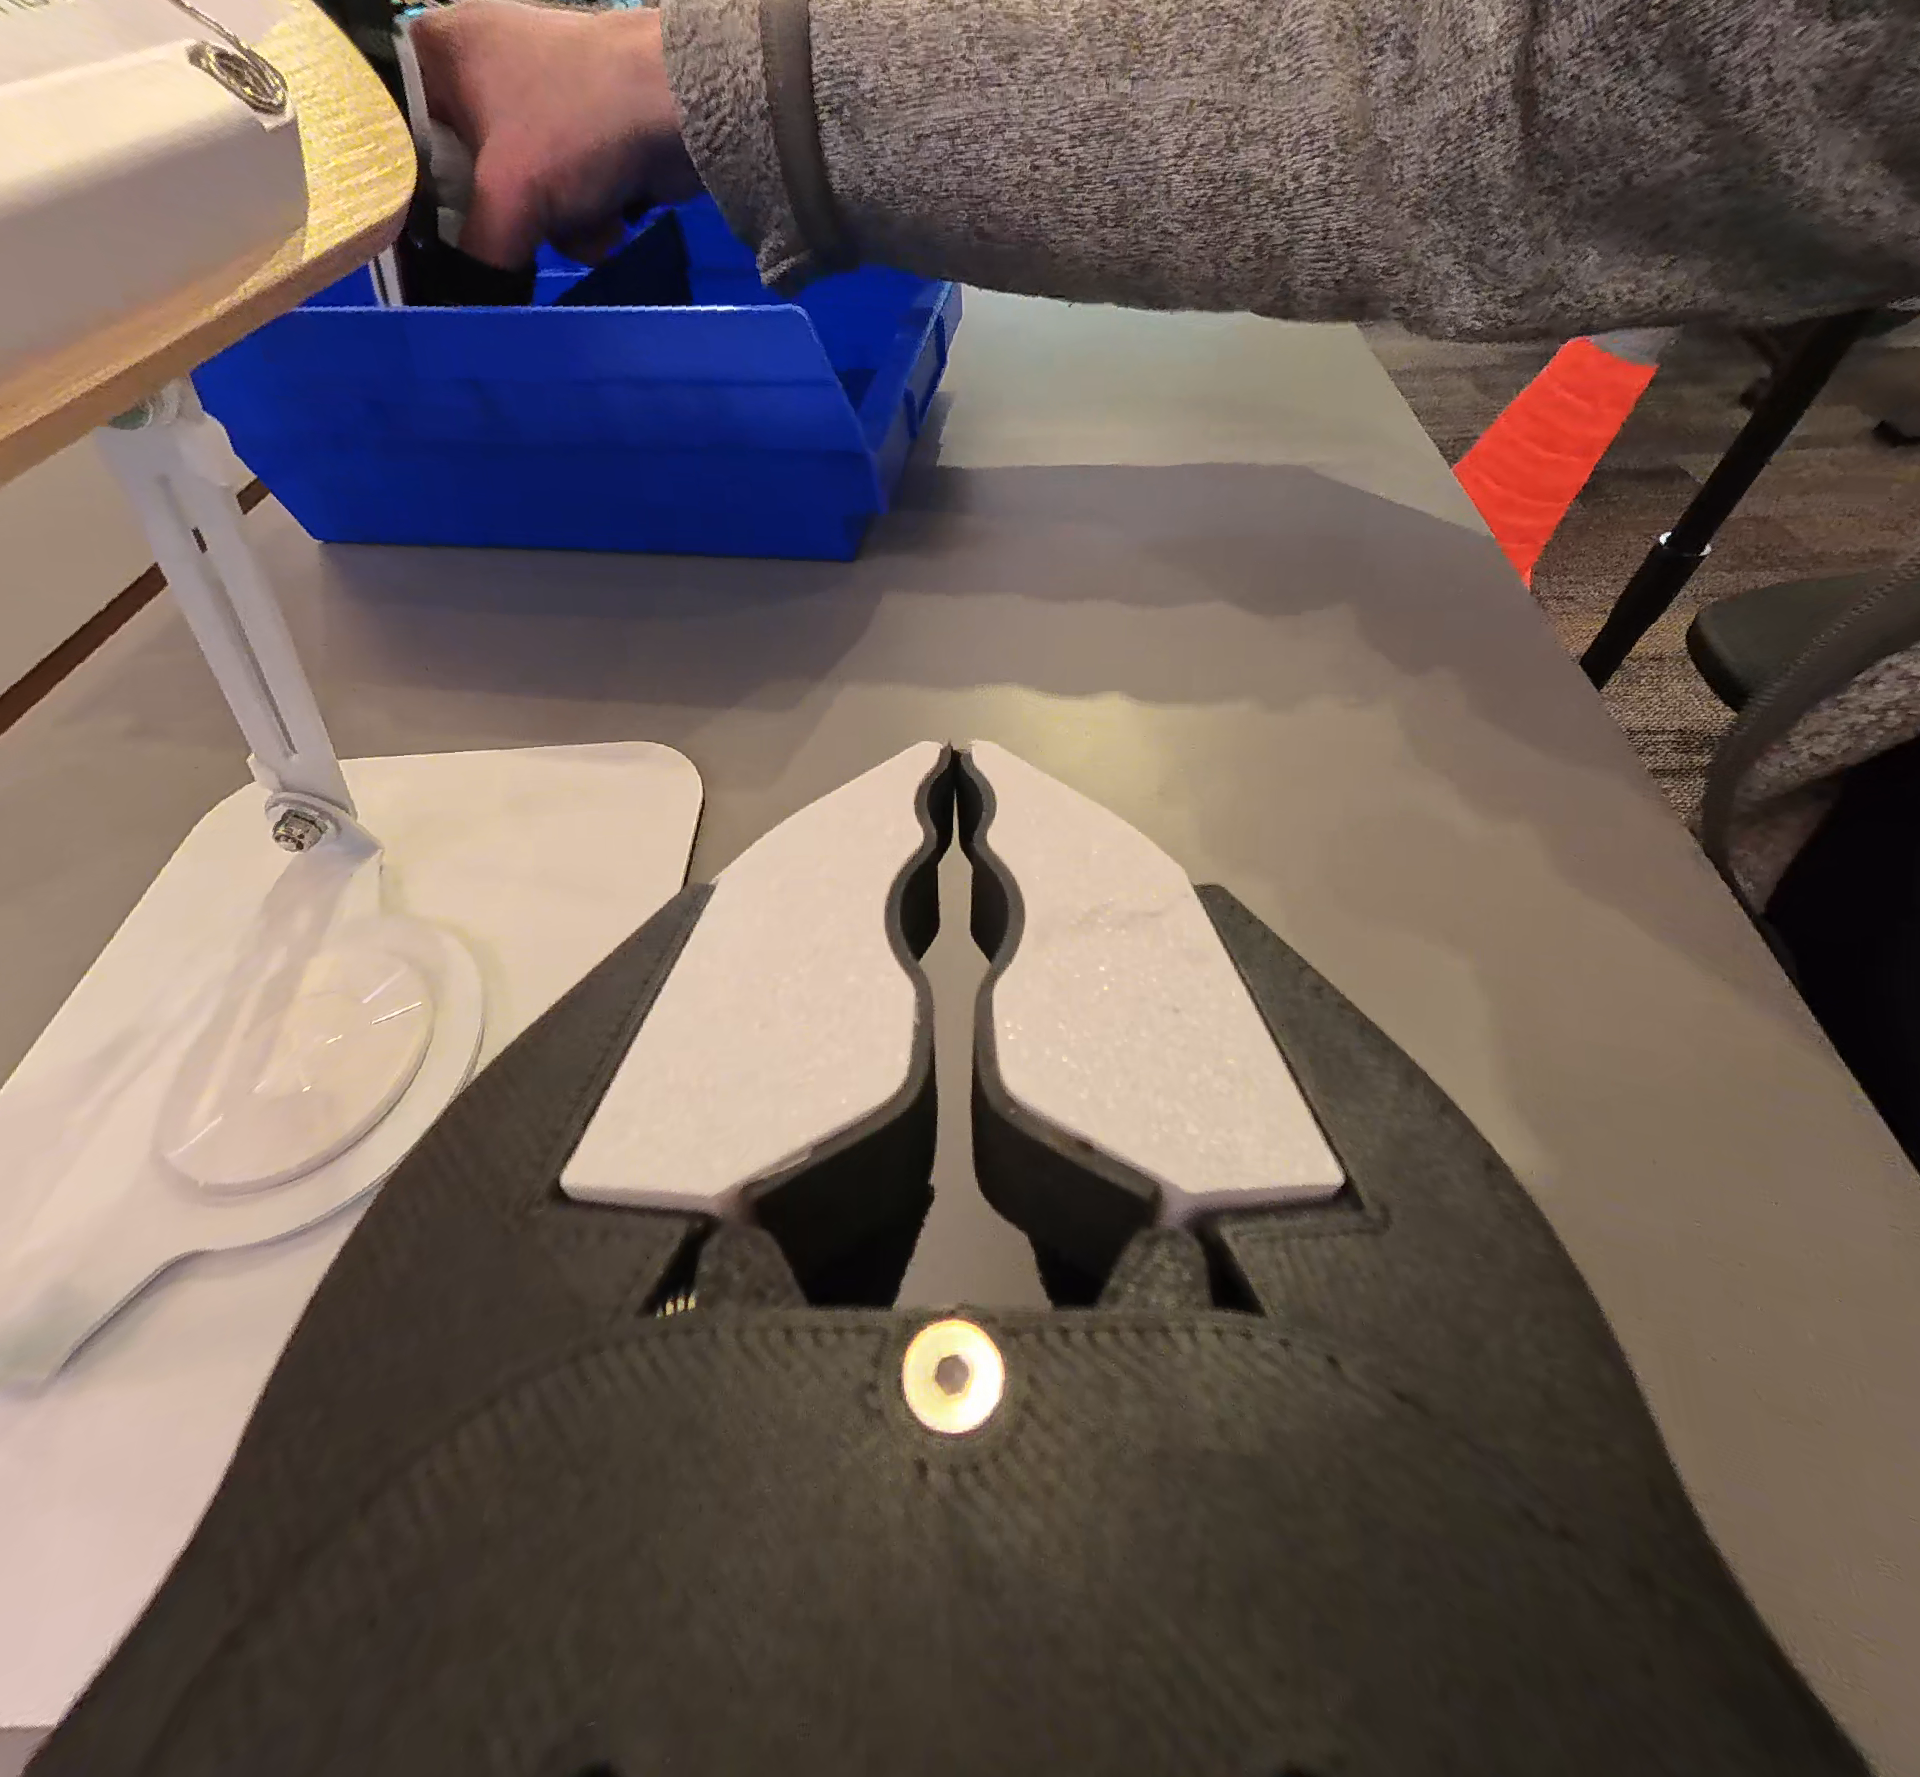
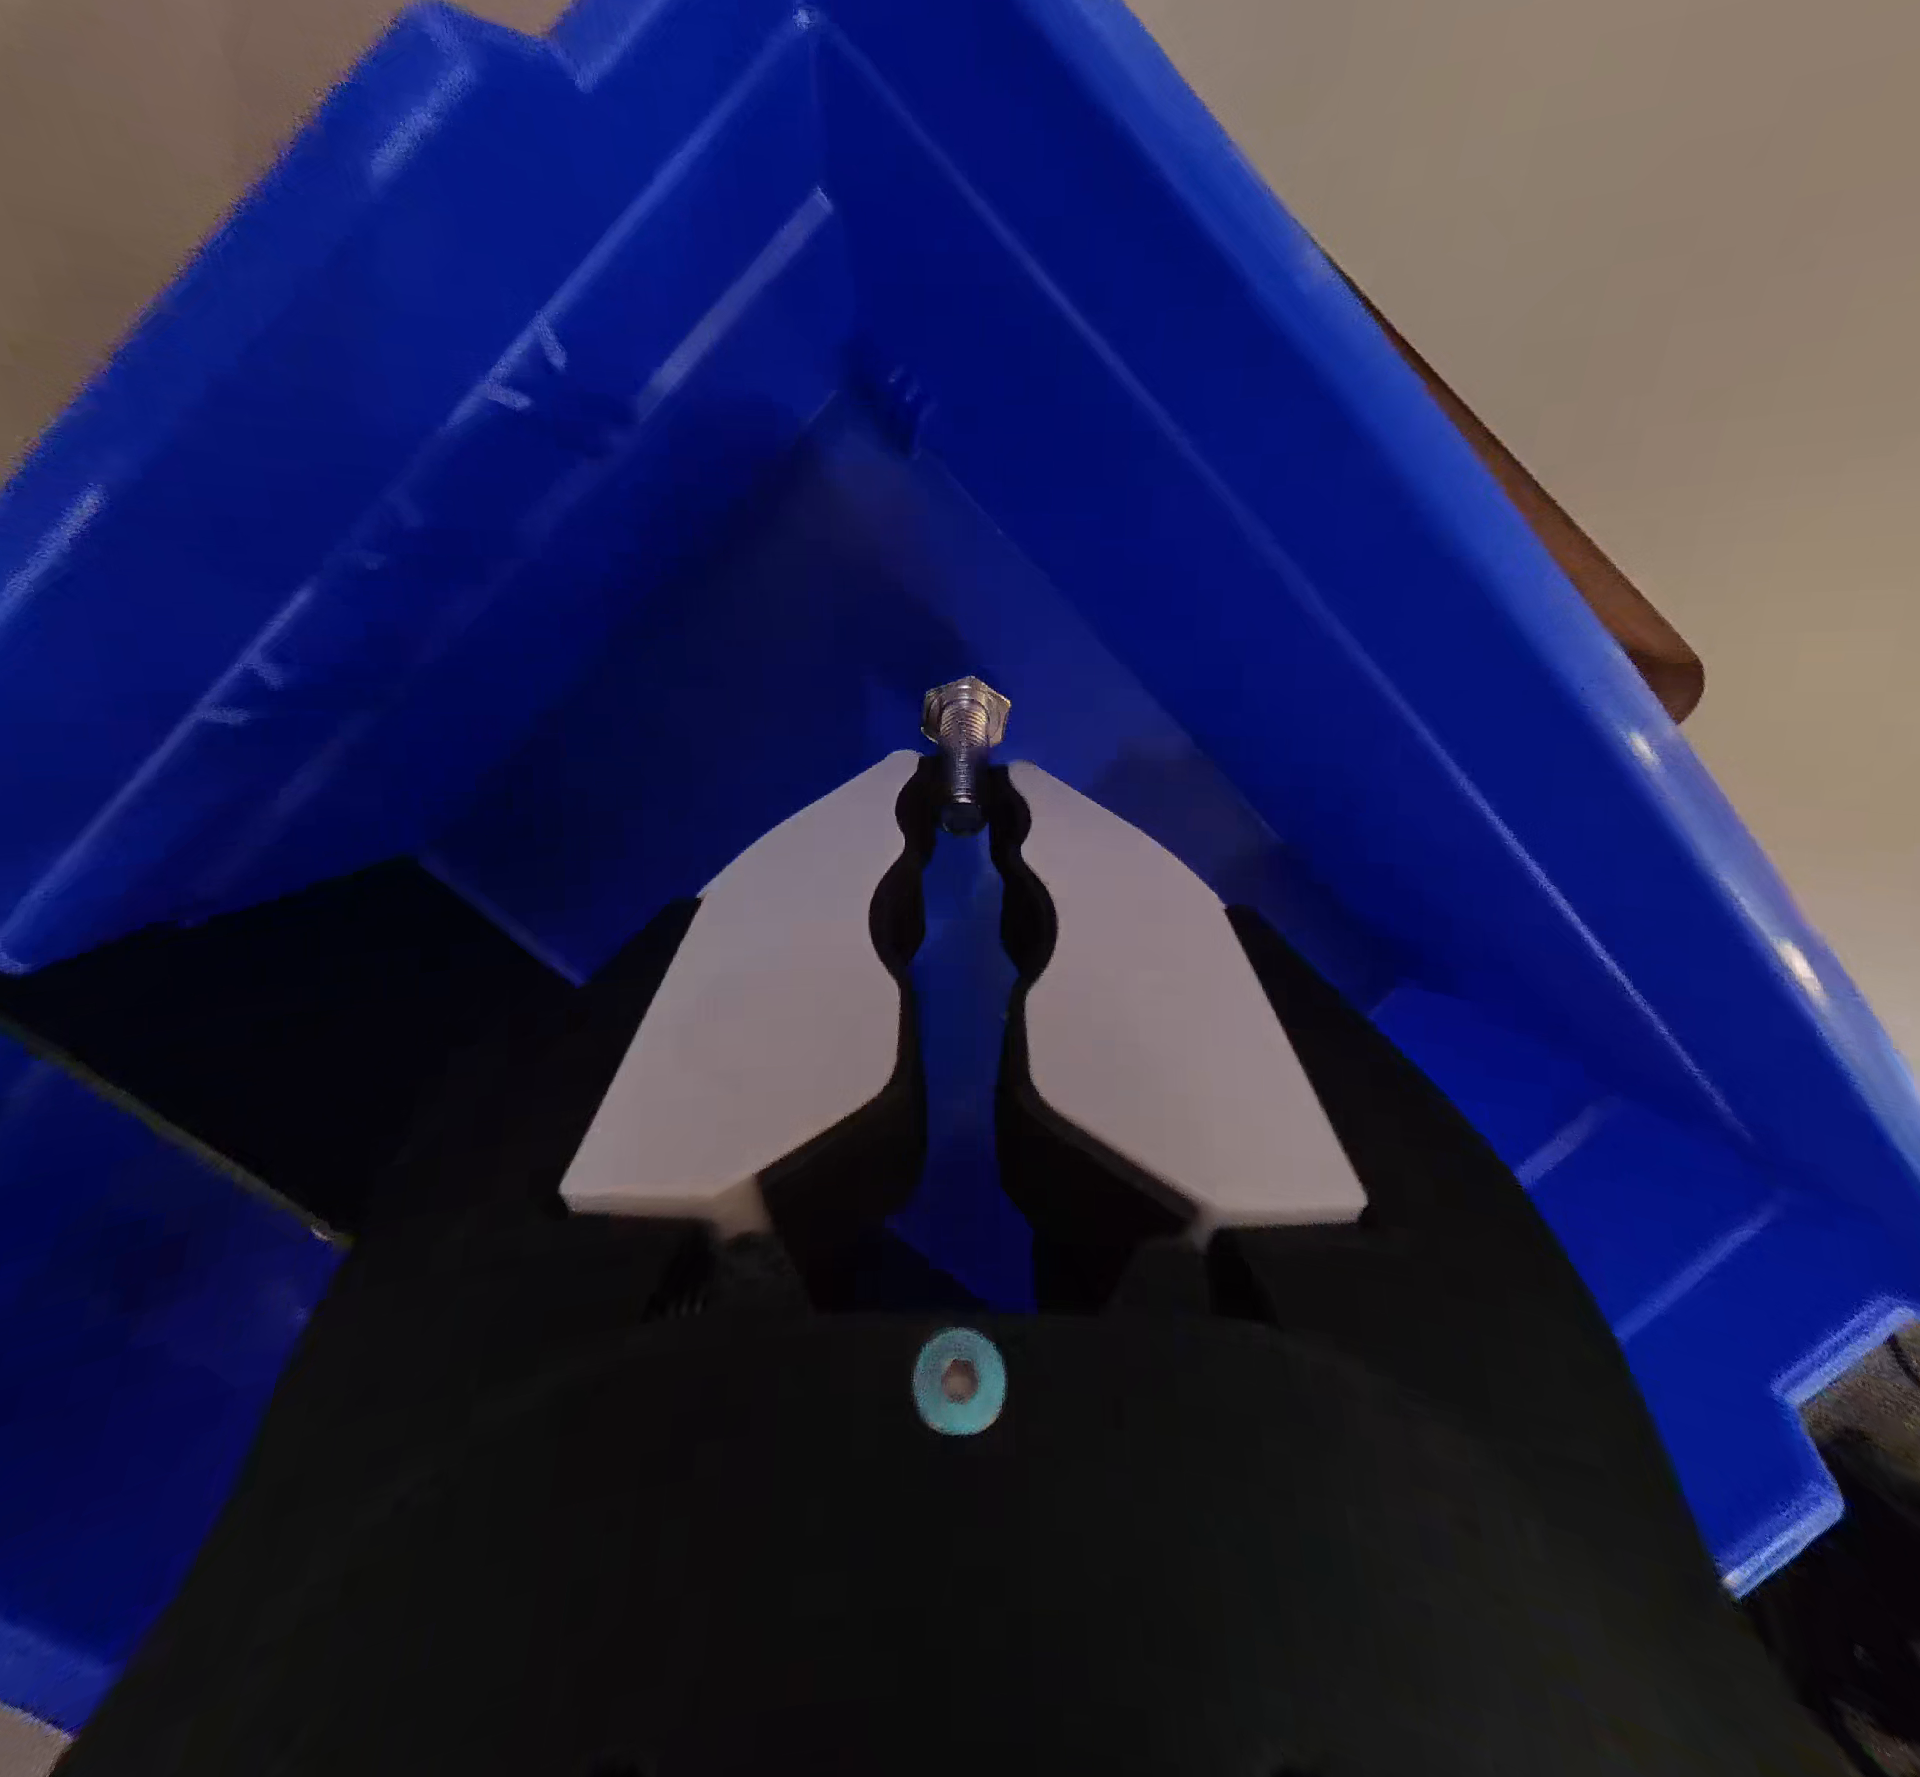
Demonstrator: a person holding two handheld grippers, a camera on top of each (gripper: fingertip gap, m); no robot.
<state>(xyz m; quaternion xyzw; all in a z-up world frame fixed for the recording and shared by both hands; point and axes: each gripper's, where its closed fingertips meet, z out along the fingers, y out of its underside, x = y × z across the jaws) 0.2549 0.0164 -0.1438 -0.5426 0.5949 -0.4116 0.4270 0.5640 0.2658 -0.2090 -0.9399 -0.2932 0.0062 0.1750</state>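
- The grey table (image 1: 1195, 584) carried a blue bin (image 2: 1195, 377); your sleeved right hand (image 1: 540, 127) reached down into it, beside a white stand (image 1: 260, 688).
- Your left gripper (image 1: 953, 751) hovered over bare tabletop, fingers pressed together on nothing.
- Your right gripper (image 2: 963, 771) sat deep in the bin's corner, tips clamped on the threaded shank of a small steel bolt (image 2: 964, 740), head pointing away; a straight lift, clear of the walls, looked wisest.

Both wrist views share blue bin (image 1: 582, 418).
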